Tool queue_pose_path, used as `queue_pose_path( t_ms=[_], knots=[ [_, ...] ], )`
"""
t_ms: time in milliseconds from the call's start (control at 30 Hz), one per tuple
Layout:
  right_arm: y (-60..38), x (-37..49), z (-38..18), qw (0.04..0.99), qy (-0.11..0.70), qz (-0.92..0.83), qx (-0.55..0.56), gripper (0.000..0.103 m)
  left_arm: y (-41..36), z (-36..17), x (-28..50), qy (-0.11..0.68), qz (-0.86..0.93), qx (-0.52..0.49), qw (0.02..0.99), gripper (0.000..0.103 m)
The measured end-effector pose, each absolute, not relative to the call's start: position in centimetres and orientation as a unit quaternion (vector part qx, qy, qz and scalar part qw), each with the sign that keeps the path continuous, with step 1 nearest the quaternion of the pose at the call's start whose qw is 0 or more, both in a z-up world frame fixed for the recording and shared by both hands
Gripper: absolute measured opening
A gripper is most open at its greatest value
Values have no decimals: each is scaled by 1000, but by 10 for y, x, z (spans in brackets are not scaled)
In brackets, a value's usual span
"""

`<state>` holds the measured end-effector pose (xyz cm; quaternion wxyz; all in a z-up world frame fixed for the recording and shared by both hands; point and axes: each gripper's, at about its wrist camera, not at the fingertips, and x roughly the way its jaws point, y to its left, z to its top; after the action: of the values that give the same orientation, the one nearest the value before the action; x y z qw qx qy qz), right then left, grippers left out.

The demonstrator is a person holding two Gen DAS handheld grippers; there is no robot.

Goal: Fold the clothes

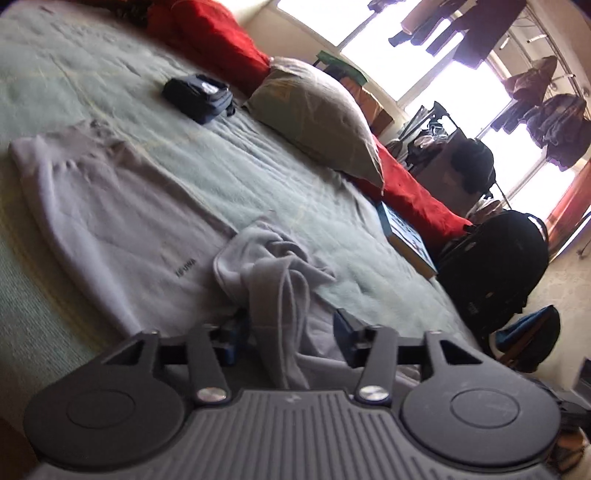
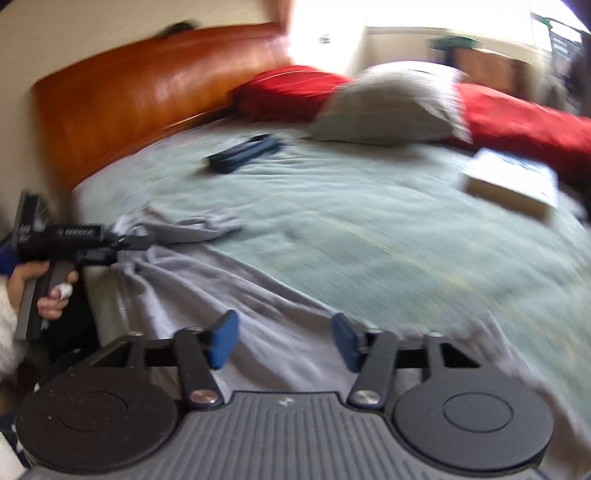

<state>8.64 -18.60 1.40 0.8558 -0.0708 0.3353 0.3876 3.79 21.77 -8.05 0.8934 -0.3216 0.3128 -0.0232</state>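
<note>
- A bed (image 2: 369, 206) under a pale green cover fills most of both views.
- A polished wooden headboard (image 2: 147, 96) stands against a cream wall (image 2: 92, 26).
- Bright windows (image 1: 443, 88) glare with daylight.
- Dark clothes hang on a rack (image 1: 480, 33) before them.
- A black backpack (image 1: 498, 258) sits on the light floor (image 1: 561, 284).

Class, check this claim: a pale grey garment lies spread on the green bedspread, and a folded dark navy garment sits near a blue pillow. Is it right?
Not quite: the pillow is grey-beige, not blue, as the left wrist view shows. The pale grey garment, green bedspread and folded dark navy garment stand as stated.
</note>
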Motion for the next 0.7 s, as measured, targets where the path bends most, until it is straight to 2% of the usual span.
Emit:
queue_pose_path(
  t_ms=[67, 100, 400, 633, 700],
  knots=[
    [-159, 96, 16, 840, 331, 420, -96, 44, 218, -78, 39, 328, -27, -325, 887, 51],
    [-146, 102, 13, 831, 335, 432, -103, 43, 218, -76, 39, 333, -33, -326, 884, 51],
    [-44, 146, -17, 752, 374, 526, -135, 43, 220, -80, 31, 350, -73, -302, 883, 50],
    [-2, 158, -35, 724, 376, 559, -149, 43, 226, -84, 35, 351, -75, -303, 883, 38],
    [3, 156, -38, 721, 371, 561, -162, 39, 230, -85, 33, 347, -77, -314, 880, 37]
  ],
)
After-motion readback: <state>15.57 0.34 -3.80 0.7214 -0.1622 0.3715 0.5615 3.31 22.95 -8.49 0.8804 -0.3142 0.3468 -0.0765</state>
